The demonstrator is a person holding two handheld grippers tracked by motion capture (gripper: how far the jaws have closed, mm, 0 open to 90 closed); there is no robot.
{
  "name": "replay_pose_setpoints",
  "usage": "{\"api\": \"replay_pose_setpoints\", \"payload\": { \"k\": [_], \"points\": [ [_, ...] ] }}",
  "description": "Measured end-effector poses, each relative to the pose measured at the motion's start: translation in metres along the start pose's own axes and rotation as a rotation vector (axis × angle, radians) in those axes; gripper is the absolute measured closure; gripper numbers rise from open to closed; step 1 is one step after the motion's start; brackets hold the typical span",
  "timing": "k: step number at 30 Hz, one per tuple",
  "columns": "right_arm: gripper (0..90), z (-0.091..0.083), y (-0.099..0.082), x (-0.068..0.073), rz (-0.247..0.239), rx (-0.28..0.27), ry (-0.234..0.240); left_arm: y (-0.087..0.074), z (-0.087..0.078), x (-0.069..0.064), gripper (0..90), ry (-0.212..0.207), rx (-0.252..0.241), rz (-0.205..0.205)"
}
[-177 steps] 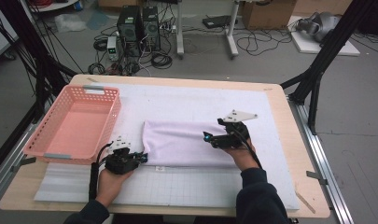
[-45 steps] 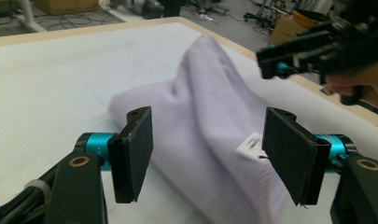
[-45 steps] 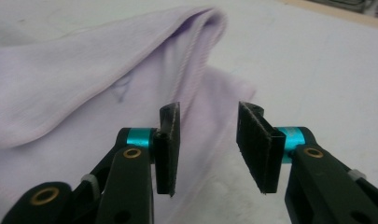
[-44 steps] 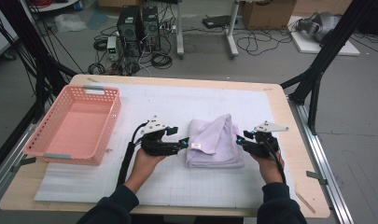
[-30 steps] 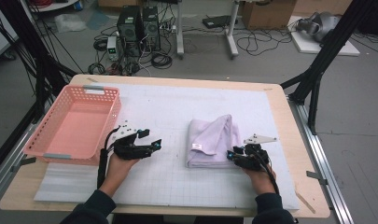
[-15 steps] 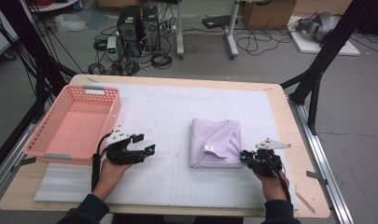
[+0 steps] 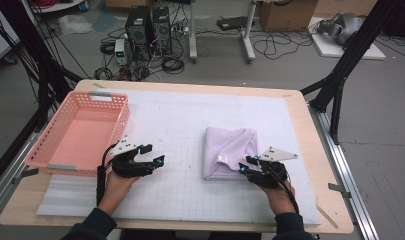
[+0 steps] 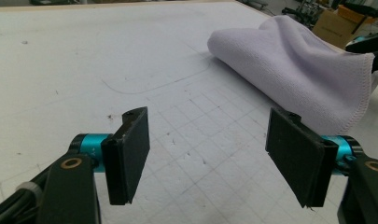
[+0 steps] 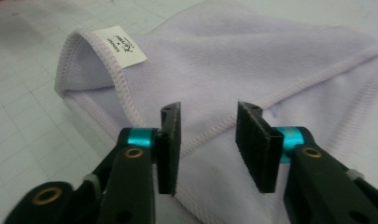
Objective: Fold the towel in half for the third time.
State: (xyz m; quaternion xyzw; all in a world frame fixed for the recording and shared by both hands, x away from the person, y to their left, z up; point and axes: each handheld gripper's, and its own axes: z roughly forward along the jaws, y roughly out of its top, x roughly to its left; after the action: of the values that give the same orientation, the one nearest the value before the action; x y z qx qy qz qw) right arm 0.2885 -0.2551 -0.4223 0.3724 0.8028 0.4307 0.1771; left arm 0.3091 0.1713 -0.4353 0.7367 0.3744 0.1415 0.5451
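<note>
Towel underside hidden, perhaps folded.

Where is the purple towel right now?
In the high view, the purple towel lies folded right of the table's middle, beside the right gripper.

A pink basket sits on the table.

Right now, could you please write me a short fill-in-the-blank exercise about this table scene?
1. The folded cloth is pale ____ in colour.
2. The empty basket at the table's left edge is ____.
3. The left gripper hovers over the white mat with its jaws ____.
4. A small white ____ is sewn on the cloth's hem.

Missing words: purple; pink; open; label
</note>
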Motion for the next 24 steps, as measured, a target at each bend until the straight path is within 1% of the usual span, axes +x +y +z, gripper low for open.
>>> {"api": "replay_pose_setpoints", "payload": {
  "k": [2, 3, 5, 6, 7, 8, 10, 13, 18, 20, 22, 23, 24],
  "points": [
    [61.0, 0.010, 0.001, 0.001, 0.003, 0.022, 0.021, -0.001, 0.000, 0.000, 30.8, 0.001, 0.002, -0.001],
    [60.5, 0.014, 0.001, 0.003, 0.000, 0.045, 0.025, -0.001, 0.000, 0.000, 30.9, 0.000, 0.004, -0.001],
    [61.0, 0.023, -0.001, 0.007, -0.024, 0.095, 0.007, -0.001, 0.000, 0.000, 30.8, 0.000, 0.007, -0.006],
    [63.9, 0.023, -0.002, 0.007, -0.024, 0.093, 0.006, -0.001, 0.001, 0.000, 30.9, -0.001, 0.010, -0.003],
    [72.4, 0.022, -0.002, 0.008, -0.022, 0.092, 0.008, -0.002, 0.001, 0.000, 30.9, -0.002, 0.012, -0.003],
    [82.7, 0.021, -0.002, 0.007, -0.036, 0.094, 0.020, -0.002, 0.001, 0.000, 30.9, -0.002, 0.015, -0.003],
    [84.9, 0.016, -0.002, 0.008, -0.059, 0.085, 0.006, -0.003, 0.002, 0.000, 30.9, -0.001, 0.017, -0.005],
    [85.6, 0.007, -0.002, 0.004, -0.059, 0.067, -0.006, -0.003, 0.002, 0.000, 30.9, -0.002, 0.017, -0.007],
    [85.5, -0.021, -0.001, -0.009, -0.023, 0.024, -0.053, -0.004, 0.003, 0.002, 30.9, 0.002, 0.022, -0.008],
    [85.6, -0.031, -0.002, -0.014, -0.009, 0.030, -0.066, -0.004, 0.003, 0.002, 30.9, 0.006, 0.025, -0.010],
    [85.6, -0.040, -0.003, -0.017, -0.013, 0.045, -0.070, -0.004, 0.003, 0.002, 30.9, 0.008, 0.025, -0.010],
    [85.6, -0.042, -0.004, -0.018, -0.018, 0.057, -0.076, -0.004, 0.003, 0.002, 30.9, 0.009, 0.024, -0.011],
    [85.5, -0.043, -0.005, -0.019, -0.016, 0.084, -0.066, -0.004, 0.003, 0.002, 30.9, 0.009, 0.023, -0.012]
  ]
}}
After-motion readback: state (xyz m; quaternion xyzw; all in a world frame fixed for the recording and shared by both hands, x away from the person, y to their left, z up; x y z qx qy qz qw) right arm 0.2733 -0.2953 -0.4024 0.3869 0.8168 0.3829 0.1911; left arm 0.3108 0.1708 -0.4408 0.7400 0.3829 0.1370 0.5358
